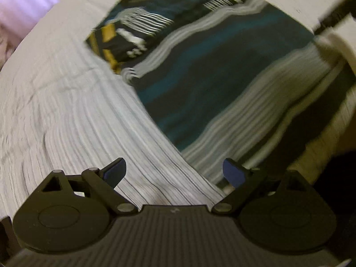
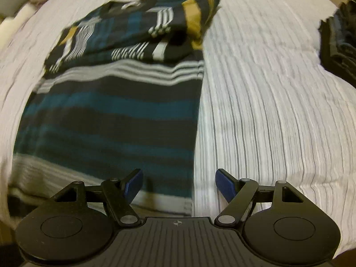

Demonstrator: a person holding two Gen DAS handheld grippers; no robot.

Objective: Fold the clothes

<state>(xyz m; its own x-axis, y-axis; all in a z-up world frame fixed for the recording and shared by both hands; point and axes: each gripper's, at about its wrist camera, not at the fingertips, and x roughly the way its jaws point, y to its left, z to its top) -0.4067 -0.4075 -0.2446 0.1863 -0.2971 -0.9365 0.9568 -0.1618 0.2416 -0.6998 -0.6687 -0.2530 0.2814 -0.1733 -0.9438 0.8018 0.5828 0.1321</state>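
Nearest, both the left gripper (image 1: pixel 174 171) and the right gripper (image 2: pixel 179 183) stand wide and hold nothing. Beyond them, at frame centre, the dark teal-and-grey striped garment (image 2: pixel 111 115) lies as a narrow panel on the white ribbed bedspread (image 2: pixel 267 111), sleeves folded in at its far end. Judging by that, a lengthwise fold comes next, calling for a grip on the near hem. Upper right sits a dark clothes stack (image 2: pixel 338 37).

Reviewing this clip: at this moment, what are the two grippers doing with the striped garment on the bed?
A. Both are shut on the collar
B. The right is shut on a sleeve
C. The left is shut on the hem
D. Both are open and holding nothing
D: the left gripper and the right gripper both show spread fingers with only bedspread and the striped garment lying flat between them, ungrasped.
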